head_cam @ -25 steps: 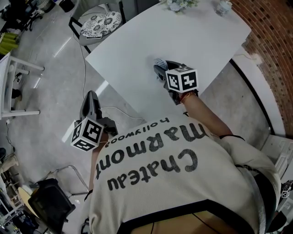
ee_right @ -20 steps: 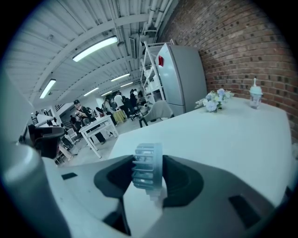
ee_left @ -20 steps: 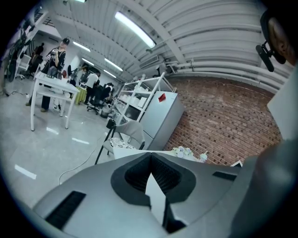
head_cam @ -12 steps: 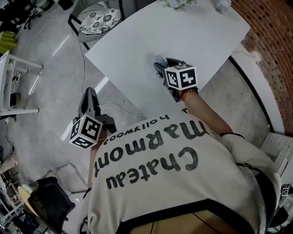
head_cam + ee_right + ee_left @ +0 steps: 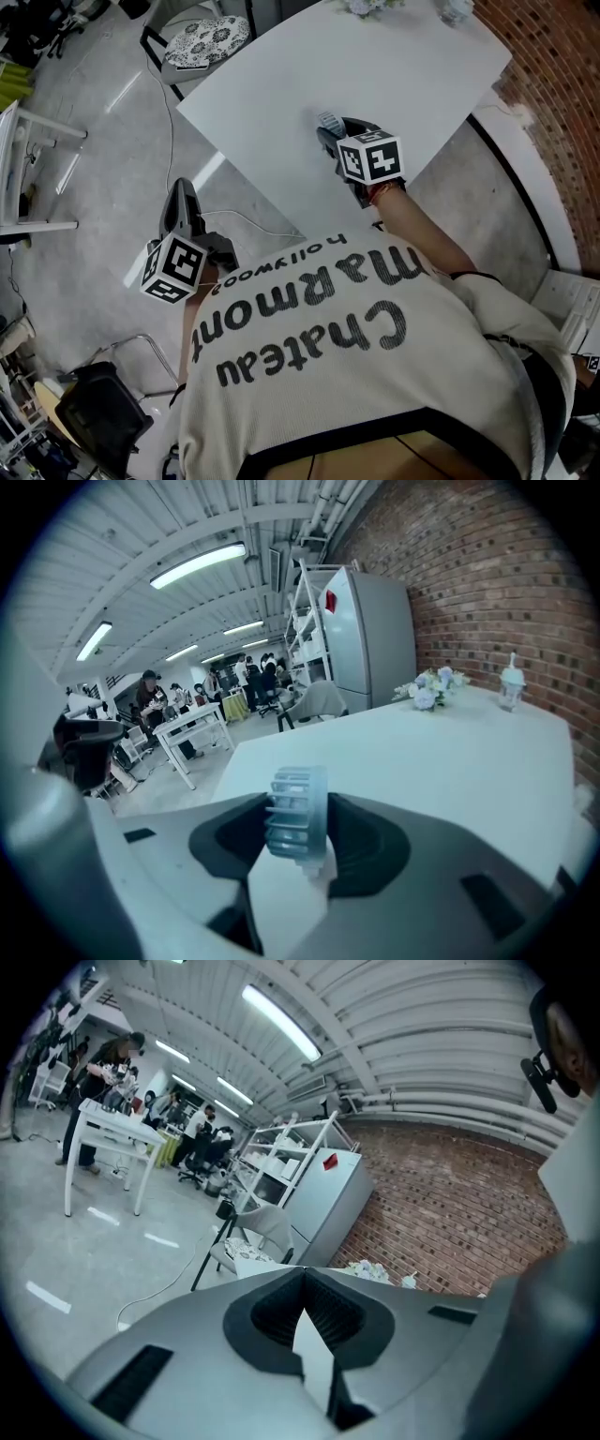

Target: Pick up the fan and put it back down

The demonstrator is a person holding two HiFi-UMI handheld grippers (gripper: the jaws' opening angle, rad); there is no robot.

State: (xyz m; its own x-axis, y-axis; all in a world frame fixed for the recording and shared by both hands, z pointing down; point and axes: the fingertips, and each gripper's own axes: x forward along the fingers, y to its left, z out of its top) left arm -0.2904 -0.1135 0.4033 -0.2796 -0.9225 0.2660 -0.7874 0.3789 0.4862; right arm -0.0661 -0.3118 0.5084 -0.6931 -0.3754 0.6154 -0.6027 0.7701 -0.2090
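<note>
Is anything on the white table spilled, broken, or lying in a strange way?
Nothing stands out. The right tool grips the fan between its pads; the fan leans slightly but looks intact. The flowers and cup stand upright at the far end of the table, with no spill.

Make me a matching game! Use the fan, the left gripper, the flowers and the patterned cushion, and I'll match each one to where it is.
Things:
1. fan
2. left gripper
3. flowers
4. patterned cushion

Places or states:
A. on the chair seat
B. jaws together, holding nothing
C. at the far end of the white table
D. gripped in the right gripper jaws

Pairs: 1-D, 2-B, 3-C, 4-A
</note>
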